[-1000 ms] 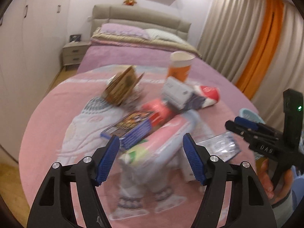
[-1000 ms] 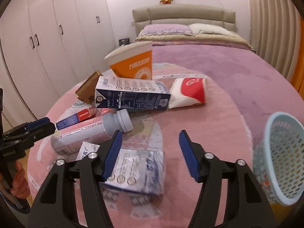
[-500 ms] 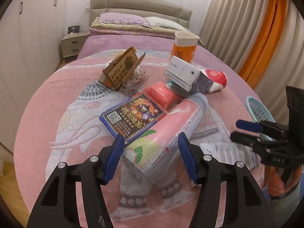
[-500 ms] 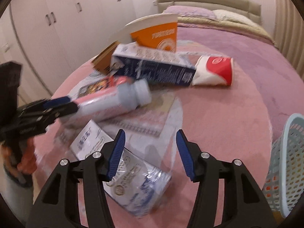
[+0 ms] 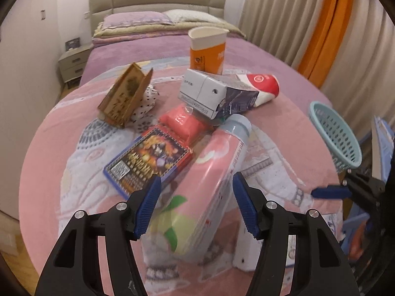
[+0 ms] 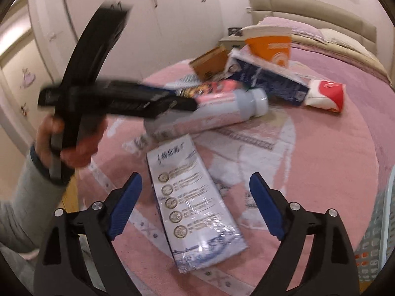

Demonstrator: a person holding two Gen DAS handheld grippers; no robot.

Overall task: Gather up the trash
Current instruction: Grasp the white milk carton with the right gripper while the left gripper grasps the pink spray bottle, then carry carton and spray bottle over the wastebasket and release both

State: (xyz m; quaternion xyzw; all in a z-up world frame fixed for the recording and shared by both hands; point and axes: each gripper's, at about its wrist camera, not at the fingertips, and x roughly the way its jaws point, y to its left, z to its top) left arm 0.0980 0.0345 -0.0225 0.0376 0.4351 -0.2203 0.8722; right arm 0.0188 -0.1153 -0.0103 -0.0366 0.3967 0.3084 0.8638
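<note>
Trash lies on a pink round blanket. My left gripper is open, its blue fingers on either side of a pink bottle that lies on its side. The bottle also shows in the right wrist view. My right gripper is open above a white and blue wrapped box. A light blue basket stands at the right edge, also in the right wrist view.
A colourful flat box, a red packet, a brown box, a white and dark blue carton, an orange cup and a red and white pack lie beyond. A bed and curtains are behind.
My left gripper has closed in around the pink bottle. My right gripper has swung left and down over the wrapped box.
</note>
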